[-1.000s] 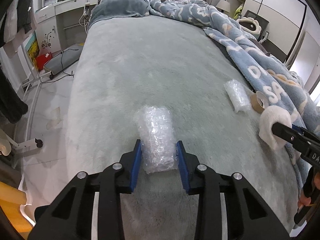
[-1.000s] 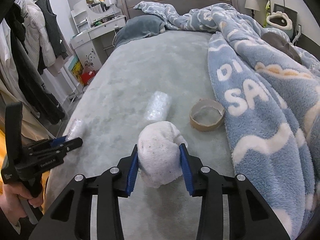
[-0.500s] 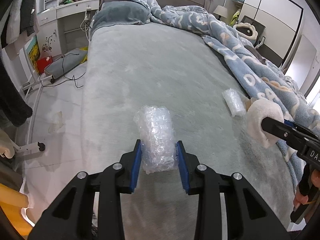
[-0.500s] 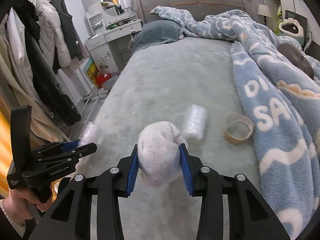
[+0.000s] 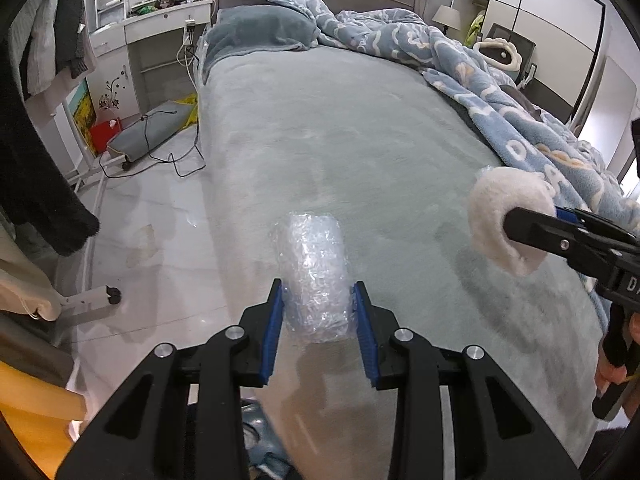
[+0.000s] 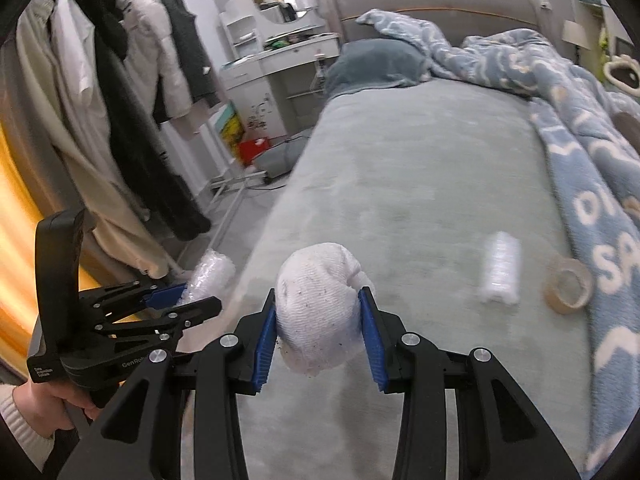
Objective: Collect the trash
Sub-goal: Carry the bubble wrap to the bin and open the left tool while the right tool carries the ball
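Observation:
My left gripper (image 5: 318, 300) is shut on a roll of clear bubble wrap (image 5: 314, 272) and holds it over the left edge of the grey-green bed (image 5: 340, 140). My right gripper (image 6: 318, 308) is shut on a balled white sock (image 6: 320, 296) with dark specks, held above the bed's foot. The sock also shows in the left wrist view (image 5: 508, 220), and the bubble wrap in the right wrist view (image 6: 212, 272). A second bubble wrap roll (image 6: 502, 268) and an empty tape ring (image 6: 568, 286) lie on the bed by the blanket.
A blue patterned blanket (image 6: 592, 152) covers the bed's right side. A clothes rack with coats (image 6: 120, 100) stands left of the bed. A white dresser (image 5: 160, 40), a cable and a grey pad (image 5: 148, 132) are on the floor side.
Both grippers have moved left and back toward the bed's left edge with their loads. The bubble wrap roll and tape ring on the bed now lie further right.

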Demonstrator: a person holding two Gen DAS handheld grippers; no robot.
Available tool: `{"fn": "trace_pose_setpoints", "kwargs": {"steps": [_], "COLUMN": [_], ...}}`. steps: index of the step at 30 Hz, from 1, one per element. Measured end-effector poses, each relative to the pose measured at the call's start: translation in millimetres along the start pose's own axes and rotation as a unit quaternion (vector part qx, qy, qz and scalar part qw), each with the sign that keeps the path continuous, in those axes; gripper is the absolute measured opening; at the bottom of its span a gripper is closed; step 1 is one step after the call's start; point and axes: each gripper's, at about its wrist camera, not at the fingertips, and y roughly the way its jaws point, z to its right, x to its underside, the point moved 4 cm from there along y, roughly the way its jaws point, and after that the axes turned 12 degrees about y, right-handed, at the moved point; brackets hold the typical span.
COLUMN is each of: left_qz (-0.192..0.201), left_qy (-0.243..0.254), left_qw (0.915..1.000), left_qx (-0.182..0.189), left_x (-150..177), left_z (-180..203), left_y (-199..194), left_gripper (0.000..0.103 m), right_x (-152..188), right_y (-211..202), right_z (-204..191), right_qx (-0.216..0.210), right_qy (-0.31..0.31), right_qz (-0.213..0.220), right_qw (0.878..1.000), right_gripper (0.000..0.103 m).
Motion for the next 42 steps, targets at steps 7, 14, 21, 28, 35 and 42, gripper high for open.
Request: {"fn": "trace_pose_setpoints", "kwargs": {"steps": [7, 14, 21, 28, 35, 42], "left_qz": [-0.003, -0.011, -0.029, -0.079, -0.137, -0.189], "left_qy": [0.013, 0.023, 0.037, 0.040, 0.033, 0.046], "left_qw": [0.9999, 0.9995, 0.9984, 0.9952, 0.9882, 0.9769], "left_qx": [0.010, 0.021, 0.031, 0.042, 0.060, 0.089], "left_x": [17.2, 34.6, 54.3, 86.7, 128.1, 166.9], "left_z": [-23.4, -37.6, -50.7, -69.4, -91.6, -96.1], "left_y": [-15.0, -25.3, -34.0, -26.7, -15.7, -6.0], "left_gripper": [0.037, 0.037, 0.037, 0.037, 0.037, 0.037], "right_x": [6.4, 14.9, 24.1, 37.9, 59.4, 85.0], "right_y": [18.9, 33.7, 52.4, 72.4, 94.9, 115.6], "right_z": [-36.9, -62.7, -90.5, -116.6, -147.2, -169.7], "right_qx": [-0.037, -0.049, -0.057, -0.066, -0.074, -0.078], "right_qy": [-0.027, -0.046, -0.070, -0.099, -0.138, -0.166], "right_qz": [-0.021, -0.038, -0.055, -0.084, -0.127, -0.167], "right_qw": [0.999, 0.997, 0.994, 0.989, 0.979, 0.969], "right_gripper": [0.040, 0.040, 0.040, 0.040, 0.040, 0.040]}}
